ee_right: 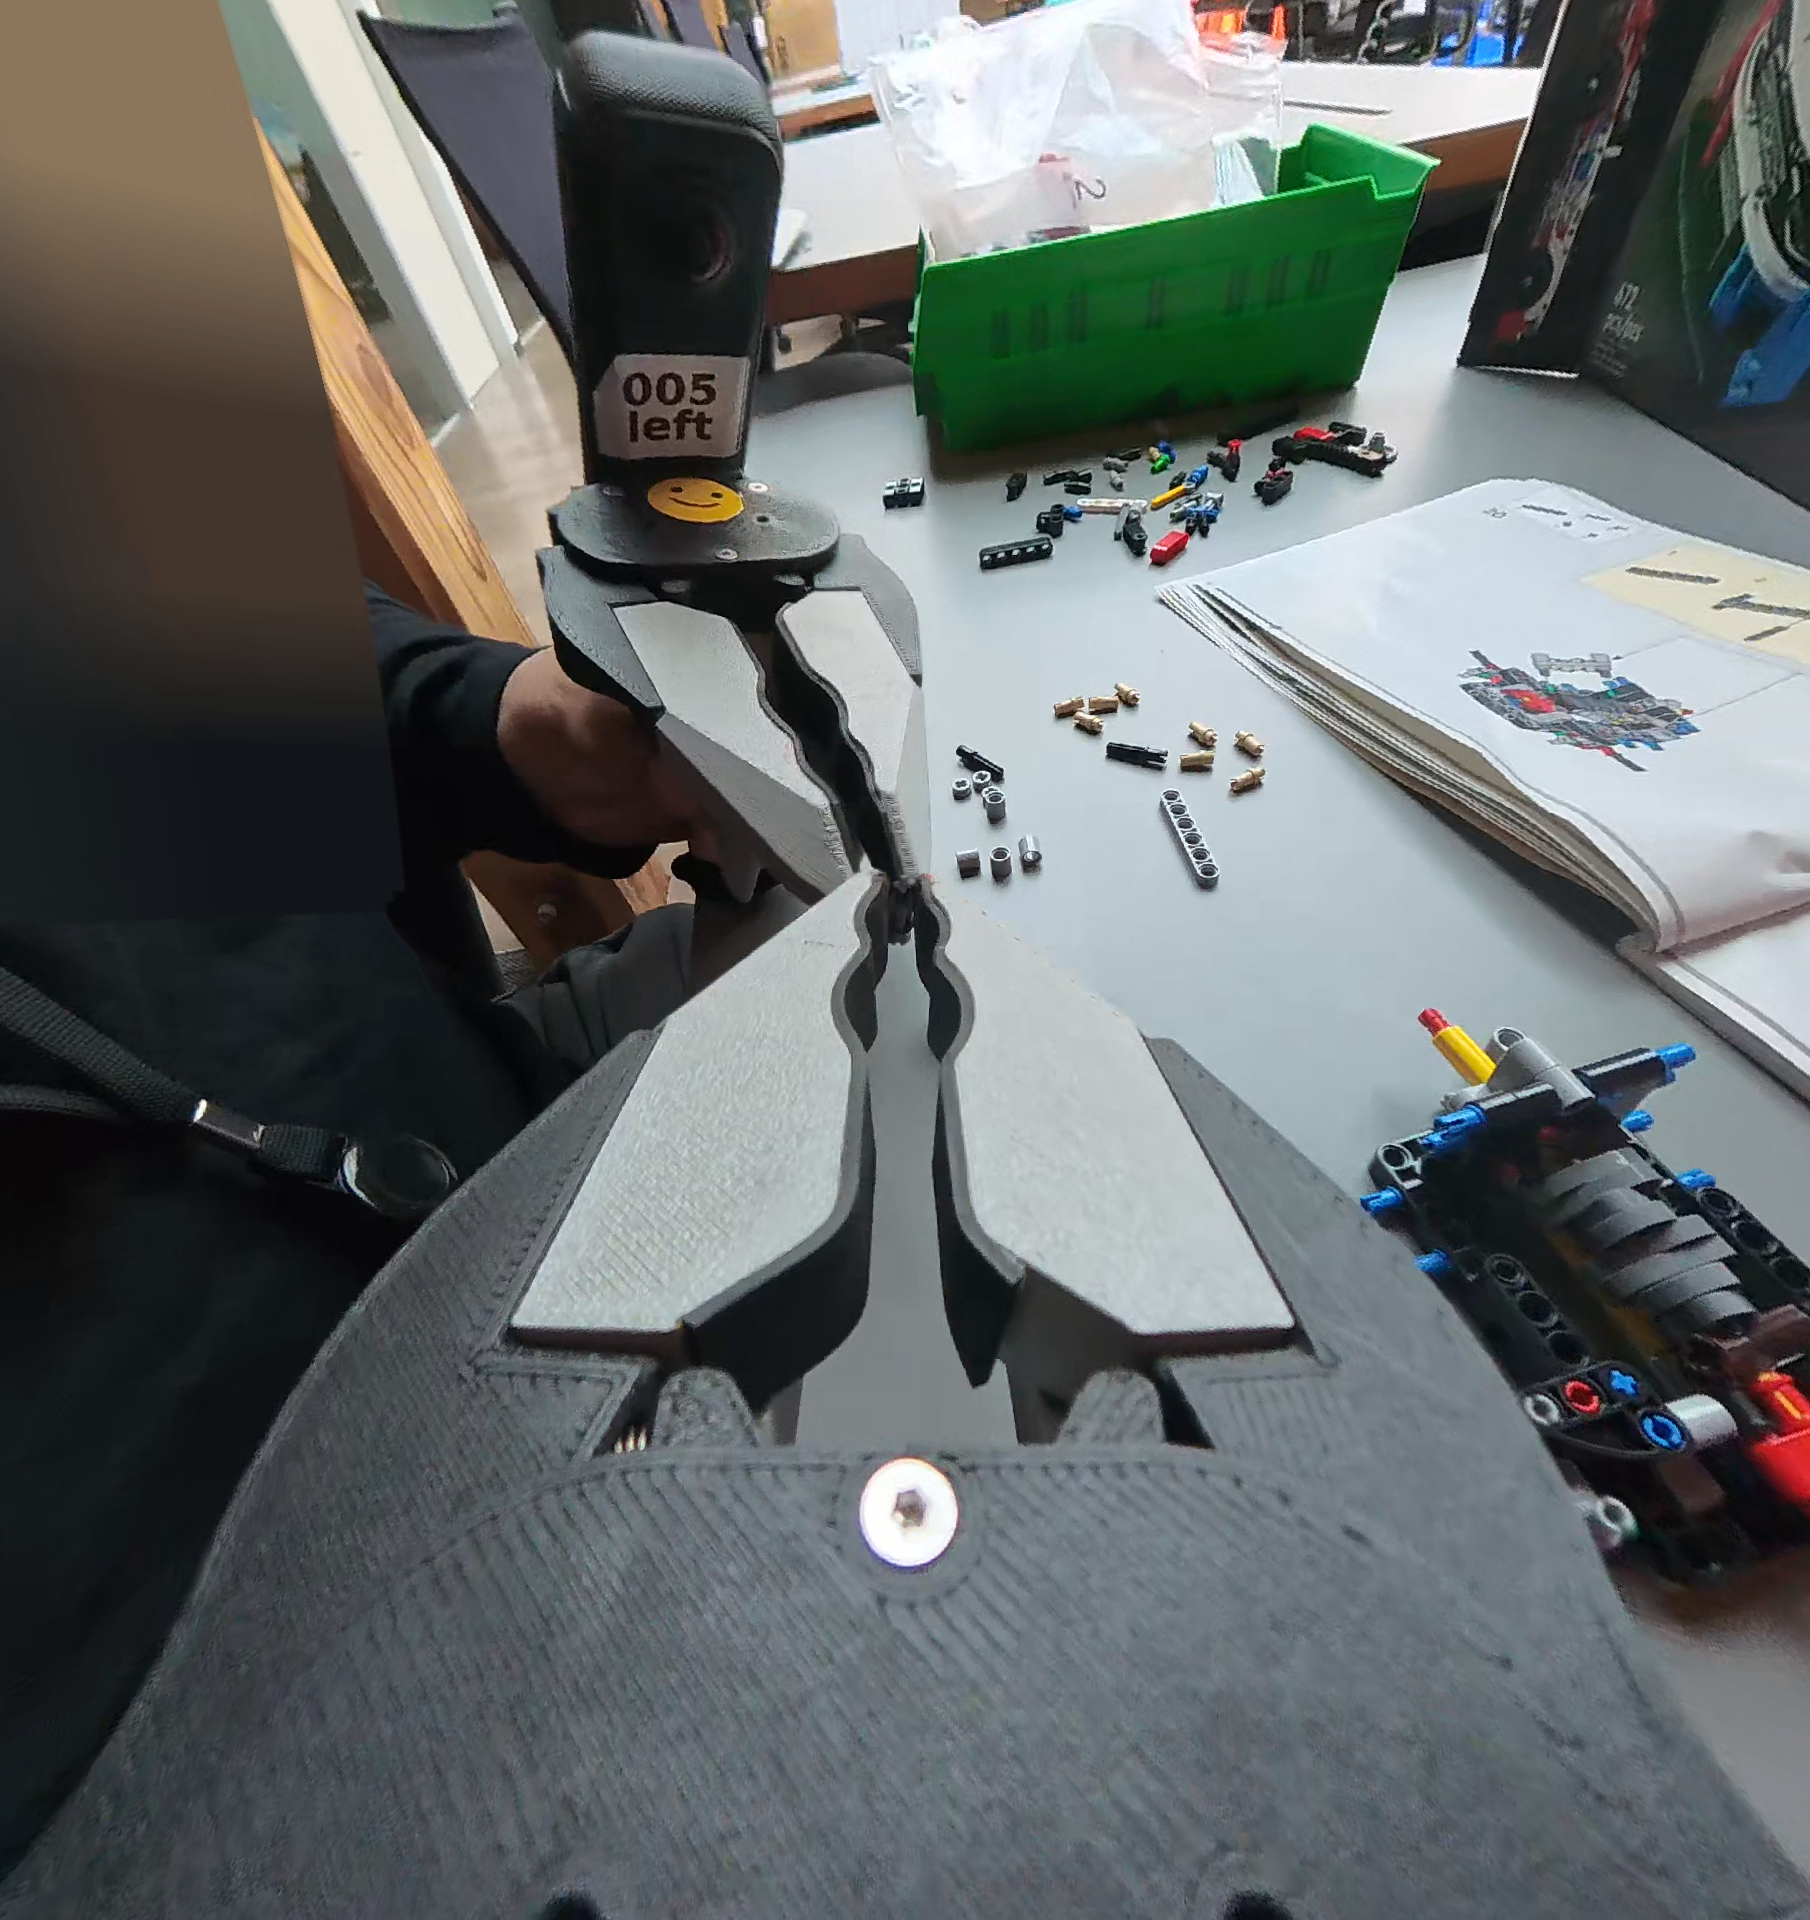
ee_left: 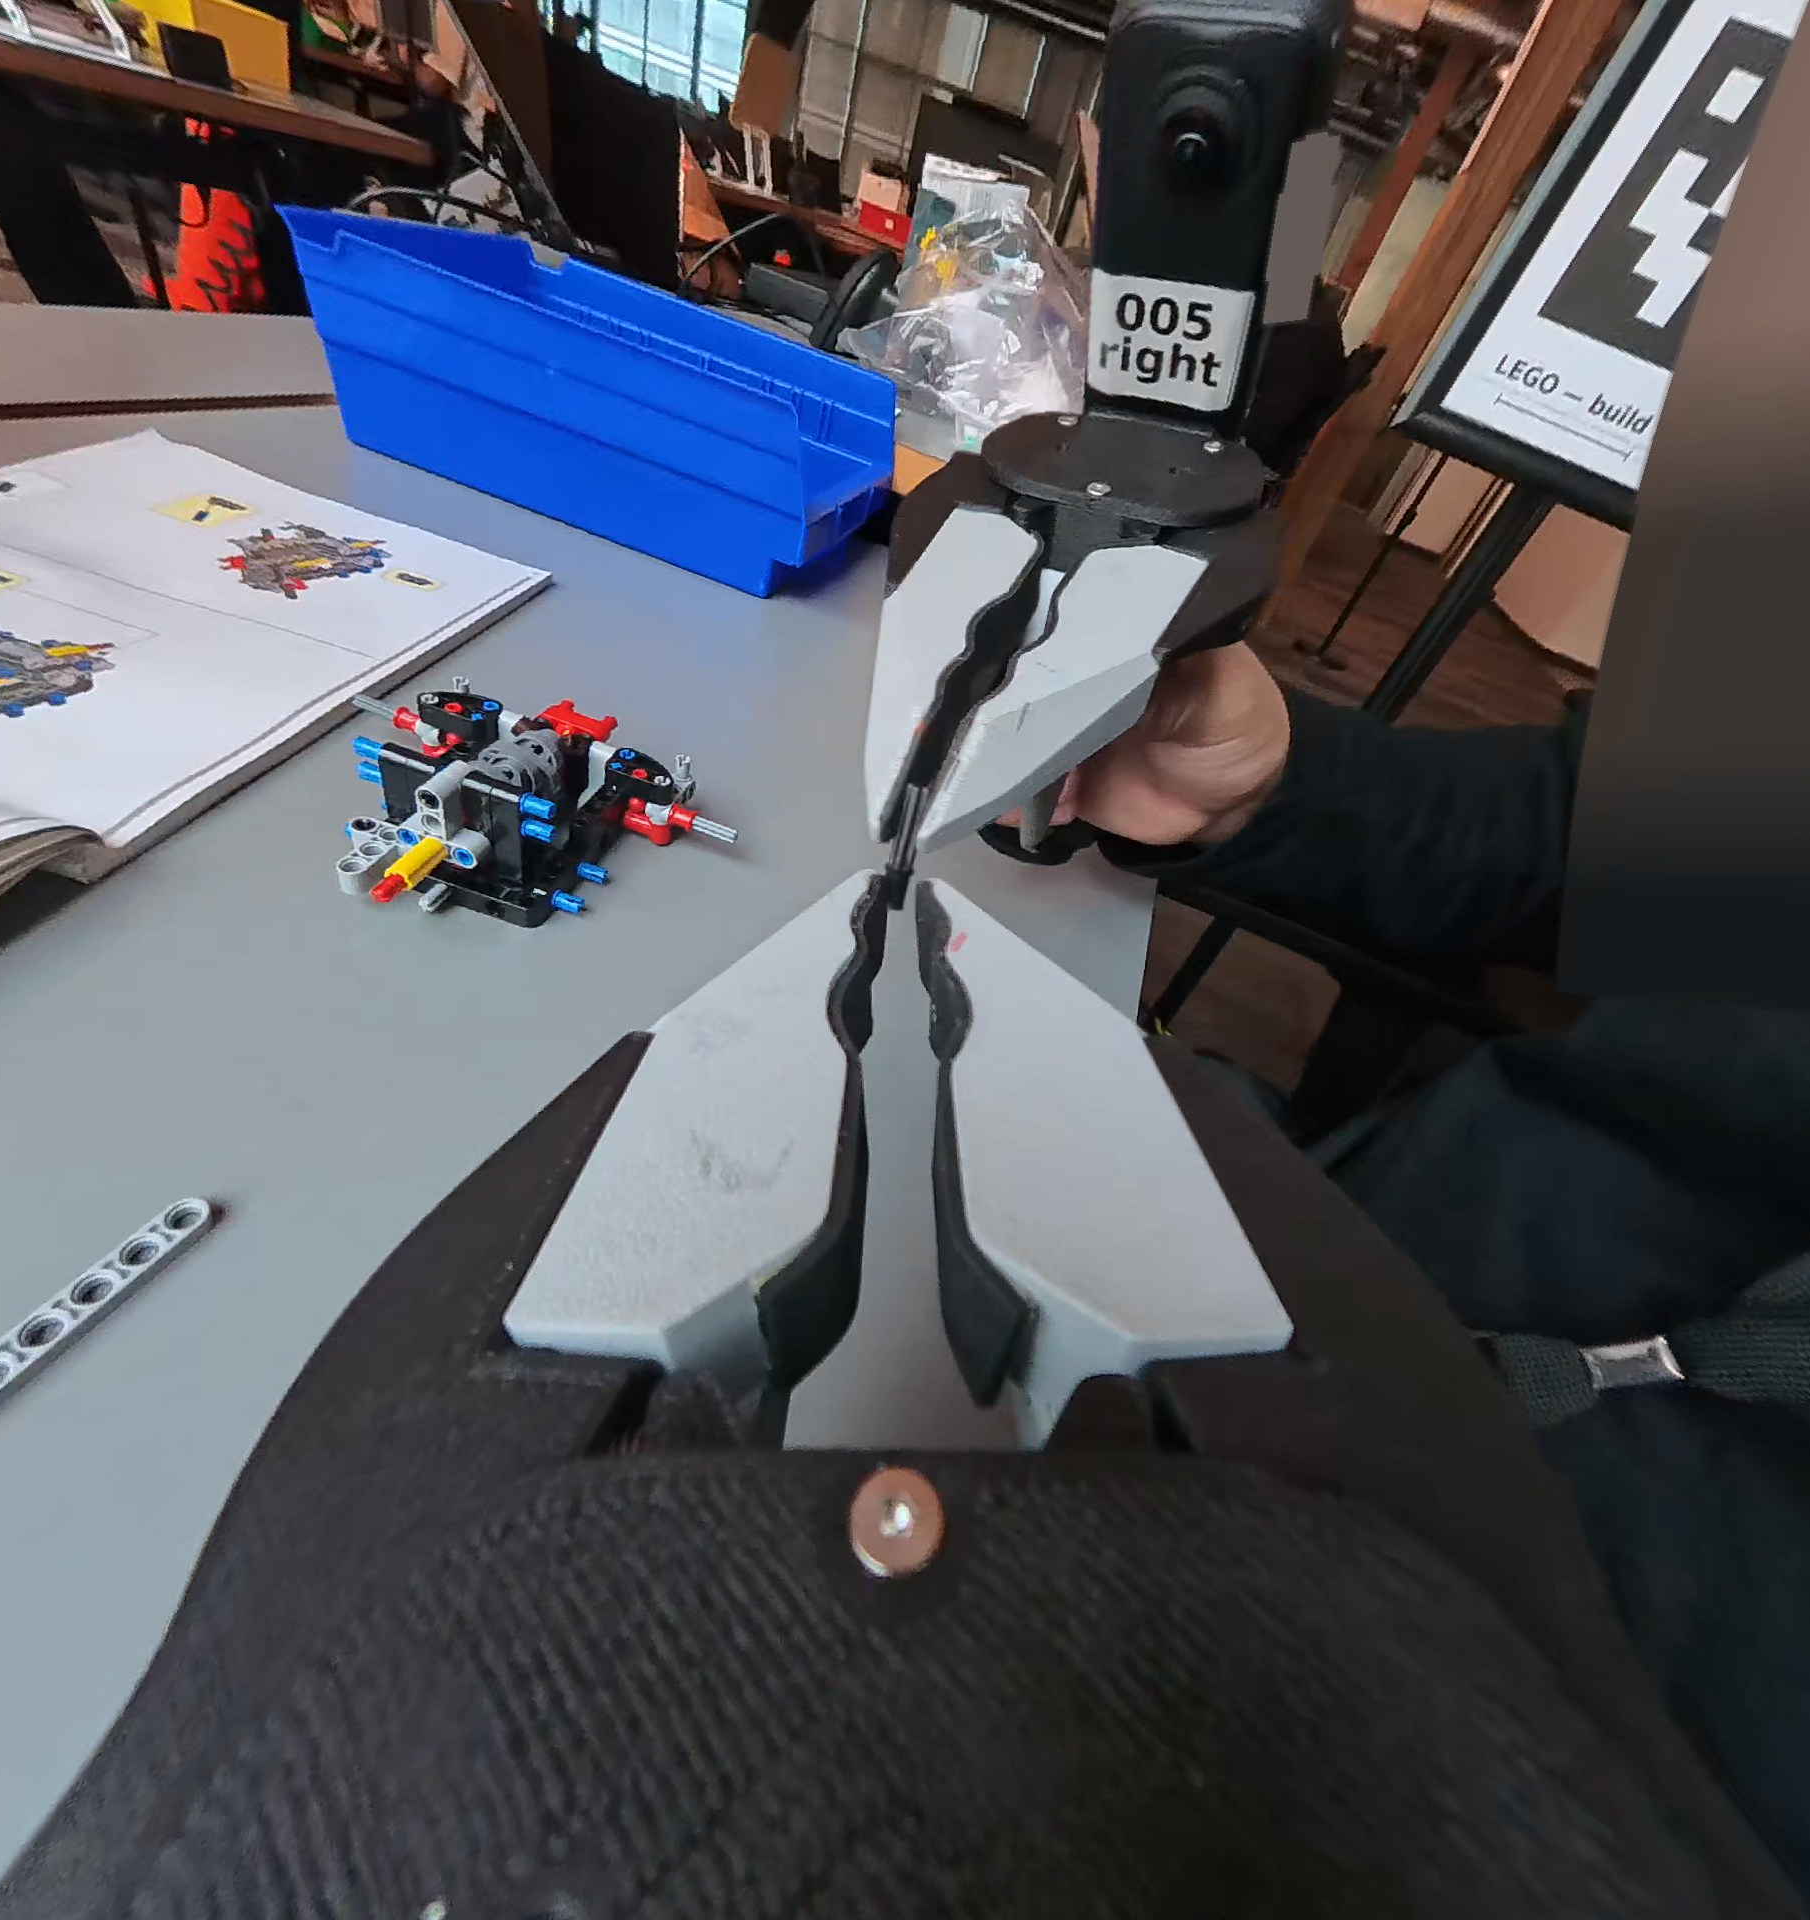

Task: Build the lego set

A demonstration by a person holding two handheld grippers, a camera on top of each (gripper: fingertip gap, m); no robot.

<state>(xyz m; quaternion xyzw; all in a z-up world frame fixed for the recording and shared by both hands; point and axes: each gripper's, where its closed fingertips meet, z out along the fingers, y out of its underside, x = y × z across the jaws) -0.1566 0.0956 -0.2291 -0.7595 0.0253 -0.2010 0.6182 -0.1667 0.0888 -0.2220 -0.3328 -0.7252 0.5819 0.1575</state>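
Note:
My left gripper point(ee_left: 898, 890) and my right gripper point(ee_left: 906, 831) meet tip to tip above the grey table's near edge. A small black pin point(ee_left: 906, 847) spans the two. The right gripper's tips are shut on its upper end, and the left gripper's tips close around its lower end. In the right wrist view my right gripper point(ee_right: 901, 899) pinches the same black pin point(ee_right: 899, 920), with the left gripper point(ee_right: 896, 862) against it. The part-built lego assembly point(ee_left: 527, 810), black with red, blue and yellow parts, lies on the table and also shows in the right wrist view point(ee_right: 1628, 1278).
An open instruction booklet point(ee_left: 153, 623) lies behind the assembly, and a blue bin point(ee_left: 589, 395) stands beyond it. A grey holed beam point(ee_left: 80, 1309) lies to the left. A green bin point(ee_right: 1161, 301), scattered small pieces point(ee_right: 1171, 499), tan pins point(ee_right: 1161, 727) and the set's box point(ee_right: 1711, 187) are across the table. The tips of both grippers are at nearly the same place.

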